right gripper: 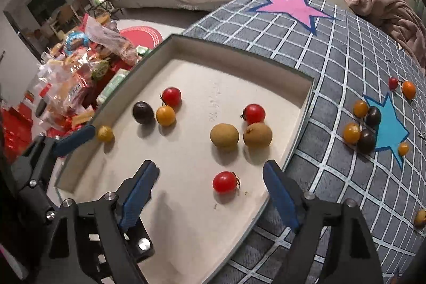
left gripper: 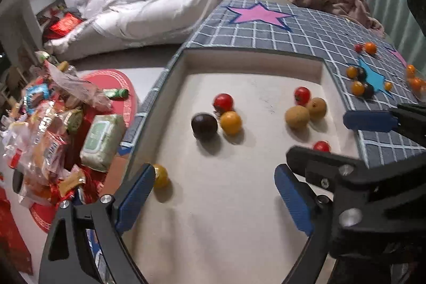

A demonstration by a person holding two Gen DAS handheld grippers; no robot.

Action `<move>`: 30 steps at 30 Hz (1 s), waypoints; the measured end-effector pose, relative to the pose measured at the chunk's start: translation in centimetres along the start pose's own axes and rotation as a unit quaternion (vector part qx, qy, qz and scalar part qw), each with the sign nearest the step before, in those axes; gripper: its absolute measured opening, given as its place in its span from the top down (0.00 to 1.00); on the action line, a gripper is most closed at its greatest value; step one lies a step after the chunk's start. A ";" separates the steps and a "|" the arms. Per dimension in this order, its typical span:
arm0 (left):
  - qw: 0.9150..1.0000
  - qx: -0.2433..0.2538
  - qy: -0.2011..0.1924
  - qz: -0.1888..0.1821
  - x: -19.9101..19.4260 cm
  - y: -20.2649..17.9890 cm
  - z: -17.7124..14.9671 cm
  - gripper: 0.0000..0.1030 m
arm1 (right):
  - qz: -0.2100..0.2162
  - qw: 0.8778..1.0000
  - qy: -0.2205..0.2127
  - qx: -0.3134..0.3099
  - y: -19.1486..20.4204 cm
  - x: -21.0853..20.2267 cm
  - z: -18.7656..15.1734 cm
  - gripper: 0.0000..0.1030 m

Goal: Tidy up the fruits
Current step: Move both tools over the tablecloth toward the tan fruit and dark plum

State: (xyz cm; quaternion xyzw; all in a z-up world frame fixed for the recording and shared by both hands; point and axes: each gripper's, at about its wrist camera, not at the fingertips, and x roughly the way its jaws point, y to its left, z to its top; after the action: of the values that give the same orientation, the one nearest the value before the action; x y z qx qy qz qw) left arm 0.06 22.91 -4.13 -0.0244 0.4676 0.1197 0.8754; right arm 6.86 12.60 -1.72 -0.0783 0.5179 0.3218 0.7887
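- Now the fruits sit partly in a shallow white tray [right gripper: 298,108] with a low rim, which rests on a grey checked cloth [right gripper: 332,65] with pink and blue stars.
- In the tray: three red tomatoes, one [right gripper: 225,182] nearest the grippers, one [right gripper: 254,113] beside two round brown fruits [right gripper: 224,135], one [right gripper: 171,96] toward the far left.
- That far-left red one touches an orange tomato [right gripper: 165,115], with a dark purple tomato [right gripper: 143,112] just beside.
- A yellow tomato [right gripper: 105,133] lies against the tray's left wall.
- Tray count: three red, one orange, one yellow, one dark, two brown.
- The left gripper [left gripper: 213,198] points steeply down over the tray's near part, its blue fingers [left gripper: 135,198] wide apart, nothing between them; the yellow tomato lies just beside the left finger.
- The right gripper [right gripper: 210,193] likewise tilts down over the tray's near right corner, fingers spread; the nearest red tomato lies on the tray between them, untouched.
- On the cloth right of the tray, by the blue star [right gripper: 388,127]: three orange, two dark, one small red, one small yellow-orange, and one more at the right edge.
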 end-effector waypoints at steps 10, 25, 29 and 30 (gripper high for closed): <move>1.000 0.014 -0.013 -0.013 -3.4 -1.6 1.1 0.11 | -0.008 0.997 -0.058 0.055 -4.0 -6.0 -0.7 0.11; 0.986 0.117 -0.064 -0.103 -10.6 -14.1 5.0 0.11 | -0.127 0.974 -0.128 0.138 -17.0 -16.0 -7.3 0.00; 0.981 0.148 -0.060 -0.108 -10.1 -19.1 4.8 0.11 | -0.198 0.953 -0.119 0.198 -23.0 -16.9 -10.3 0.00; 0.980 0.153 -0.059 -0.109 -9.7 -20.3 4.7 0.11 | -0.209 0.946 -0.117 0.219 -24.6 -16.9 -11.2 0.00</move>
State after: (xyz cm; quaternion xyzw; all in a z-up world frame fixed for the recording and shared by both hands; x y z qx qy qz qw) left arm 3.41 2.14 5.13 0.0662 0.4229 -0.0480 0.9025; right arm 8.45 -18.95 2.77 0.0280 0.4521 0.0347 0.8909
